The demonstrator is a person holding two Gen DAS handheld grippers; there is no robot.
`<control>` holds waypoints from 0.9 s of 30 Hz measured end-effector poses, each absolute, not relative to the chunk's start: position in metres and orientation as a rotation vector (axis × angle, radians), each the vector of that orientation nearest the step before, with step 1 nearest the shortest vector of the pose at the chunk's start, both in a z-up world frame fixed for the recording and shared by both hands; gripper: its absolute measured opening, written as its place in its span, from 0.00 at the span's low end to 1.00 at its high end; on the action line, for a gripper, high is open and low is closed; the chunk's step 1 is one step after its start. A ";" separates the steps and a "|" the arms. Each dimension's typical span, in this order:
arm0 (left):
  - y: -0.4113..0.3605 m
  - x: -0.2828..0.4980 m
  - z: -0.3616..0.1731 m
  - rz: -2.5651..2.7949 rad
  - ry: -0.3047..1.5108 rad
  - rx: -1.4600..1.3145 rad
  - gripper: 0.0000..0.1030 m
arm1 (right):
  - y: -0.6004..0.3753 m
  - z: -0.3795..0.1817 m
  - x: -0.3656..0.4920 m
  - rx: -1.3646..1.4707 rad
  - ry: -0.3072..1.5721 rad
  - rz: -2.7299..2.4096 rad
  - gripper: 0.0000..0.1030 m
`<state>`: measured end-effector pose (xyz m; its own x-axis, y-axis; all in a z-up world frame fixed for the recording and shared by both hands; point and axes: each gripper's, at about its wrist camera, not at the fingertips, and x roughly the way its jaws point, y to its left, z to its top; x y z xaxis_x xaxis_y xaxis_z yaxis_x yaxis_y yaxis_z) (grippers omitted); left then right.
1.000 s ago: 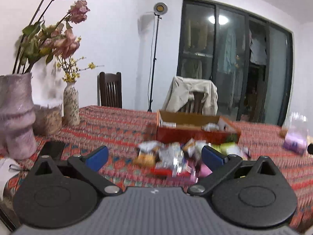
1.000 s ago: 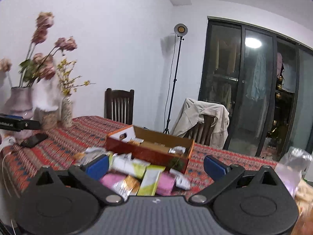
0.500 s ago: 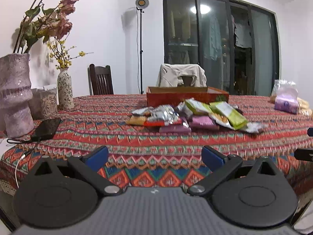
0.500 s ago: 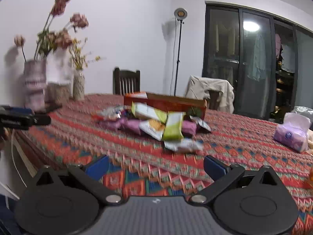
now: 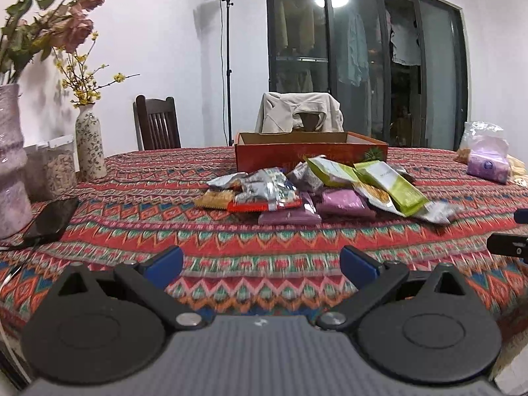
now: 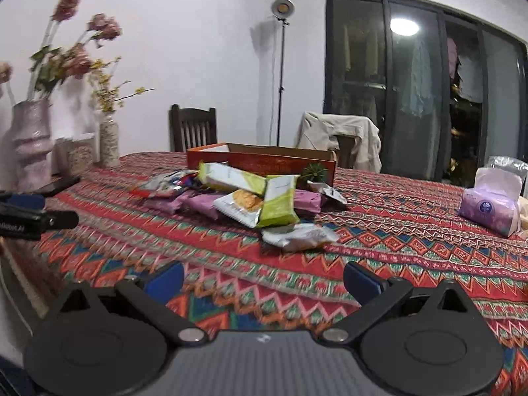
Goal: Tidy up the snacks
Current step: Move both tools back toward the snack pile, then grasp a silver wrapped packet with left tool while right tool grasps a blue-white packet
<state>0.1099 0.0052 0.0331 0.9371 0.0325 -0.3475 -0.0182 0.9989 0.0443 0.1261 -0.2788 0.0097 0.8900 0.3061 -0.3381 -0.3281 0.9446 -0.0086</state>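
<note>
A pile of snack packets lies mid-table on the patterned cloth: green, purple, silver and red wrappers. Just behind it stands an open red cardboard box. One silver packet lies apart at the pile's near side. My left gripper hovers open low over the near table edge, well short of the pile, nothing between its fingers. My right gripper is open too, empty, short of the pile and to its right. Each gripper's tip shows at the edge of the other's view.
A large pink vase with flowers, a jar, a small patterned vase and a black phone stand at the table's left. A purple tissue pack and bags sit right. Chairs stand behind.
Both grippers drew back from over the pile and dropped toward the near table edge. Both stayed open. The packets and the box have not moved.
</note>
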 end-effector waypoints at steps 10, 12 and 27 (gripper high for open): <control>0.002 0.217 0.055 0.032 0.452 0.021 0.99 | -0.277 0.020 0.226 -0.071 0.519 0.286 0.94; 0.000 0.244 0.056 0.035 0.478 0.032 0.95 | -0.275 0.020 0.245 -0.074 0.555 0.289 0.92; 0.005 0.328 0.043 0.001 0.598 0.002 0.55 | -0.271 0.015 0.291 -0.098 0.680 0.388 0.41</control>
